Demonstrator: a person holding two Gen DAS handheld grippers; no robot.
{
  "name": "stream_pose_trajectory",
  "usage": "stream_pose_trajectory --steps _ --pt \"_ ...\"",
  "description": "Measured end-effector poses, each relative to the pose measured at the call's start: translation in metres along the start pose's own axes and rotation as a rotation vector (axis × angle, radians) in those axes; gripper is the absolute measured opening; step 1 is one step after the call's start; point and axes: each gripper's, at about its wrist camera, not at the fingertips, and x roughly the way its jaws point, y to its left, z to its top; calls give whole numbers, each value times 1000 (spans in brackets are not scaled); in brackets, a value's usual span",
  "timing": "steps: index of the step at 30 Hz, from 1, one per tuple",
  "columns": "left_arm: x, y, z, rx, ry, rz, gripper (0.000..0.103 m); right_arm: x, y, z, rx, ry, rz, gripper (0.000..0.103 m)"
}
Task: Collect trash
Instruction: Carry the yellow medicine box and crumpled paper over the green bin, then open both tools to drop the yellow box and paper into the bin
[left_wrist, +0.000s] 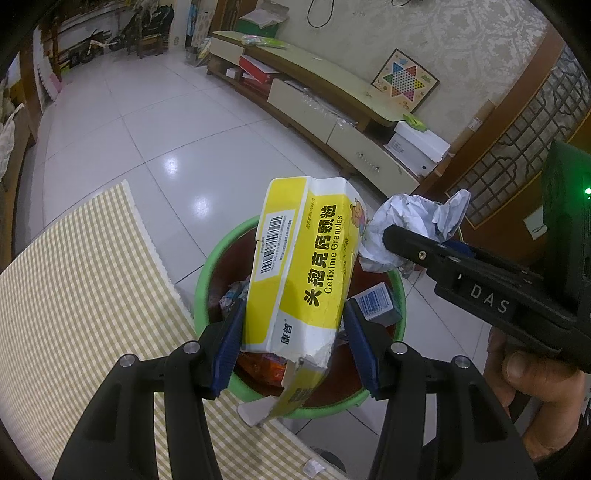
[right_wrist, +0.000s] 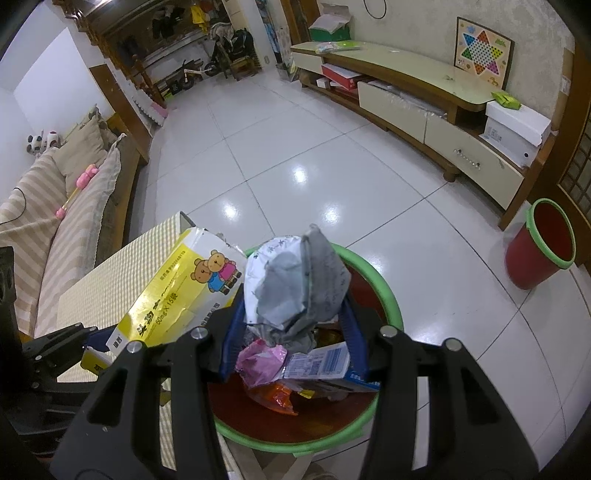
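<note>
Left tool (left_wrist: 293, 332) is clamped on a torn yellow medicine box (left_wrist: 299, 266) above the green-rimmed bin (right_wrist: 388, 295); right tool (right_wrist: 293, 332) is pinched on crumpled paper (right_wrist: 295, 288) over the same bin. If released unevenly, the long box could be caught on the rim and tipped onto the checked table (left_wrist: 85, 280) or the glossy tiled floor (right_wrist: 295, 147).
</note>
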Motion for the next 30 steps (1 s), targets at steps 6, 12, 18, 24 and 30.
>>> stream_pose_trajectory --steps 6,12,18,24,30 --pt "2 2 0 -1 3 0 51 1 -1 0 4 -1 1 46" --pt "6 4 3 -5 5 5 52 1 -6 0 16 -4 -11 46" --pt "16 4 6 -15 18 20 55 -2 -9 0 35 -11 -17 46" --pt "21 8 4 -40 25 29 63 -2 -9 0 35 -11 -11 46" --pt "20 22 -3 -74 14 39 74 -2 -8 0 33 -8 -9 46"
